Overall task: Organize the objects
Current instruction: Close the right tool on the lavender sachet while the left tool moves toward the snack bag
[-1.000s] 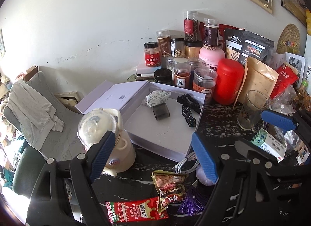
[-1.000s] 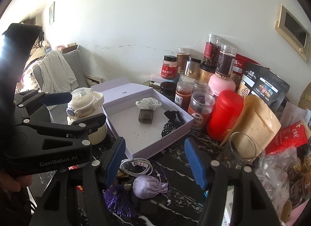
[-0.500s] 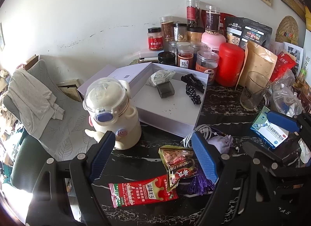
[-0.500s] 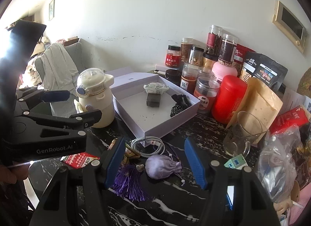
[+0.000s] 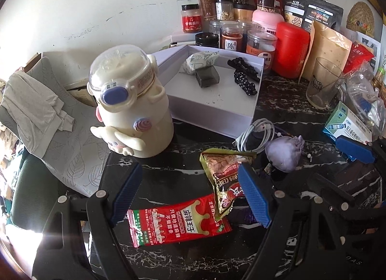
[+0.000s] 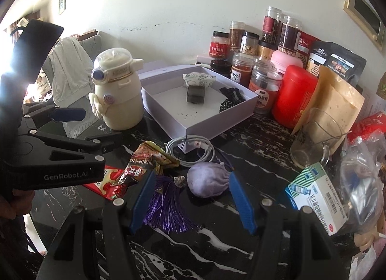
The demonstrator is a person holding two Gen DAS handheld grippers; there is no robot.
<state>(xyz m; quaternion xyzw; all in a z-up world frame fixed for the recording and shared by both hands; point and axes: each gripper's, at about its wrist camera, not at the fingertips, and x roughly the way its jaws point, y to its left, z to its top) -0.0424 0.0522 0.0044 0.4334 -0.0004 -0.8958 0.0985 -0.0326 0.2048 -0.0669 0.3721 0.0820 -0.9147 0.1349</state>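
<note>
An open white box (image 5: 212, 108) (image 6: 217, 120) on the black marble table holds a wrapped packet, a dark cube and black beads. In front of it lie a white cable (image 6: 193, 149), a lilac pouch (image 6: 207, 181) (image 5: 284, 152), a purple tassel (image 6: 166, 210), a brown snack bag (image 5: 224, 174) and a red sachet (image 5: 173, 222). My left gripper (image 5: 188, 193) is open and empty above the two snack packets. My right gripper (image 6: 190, 198) is open and empty, with pouch and tassel between its fingers.
A cream cartoon bottle (image 5: 130, 101) stands left of the box. Jars, a red canister (image 5: 289, 48) and food bags crowd the wall behind. A glass mug (image 6: 313, 140) and a medicine box (image 6: 318, 198) sit to the right. A chair (image 5: 60, 135) with clothes is left of the table.
Both grippers have drawn back from the box and lowered toward the table's front, bringing the packets, pouch and tassel into view. Both stayed open.
</note>
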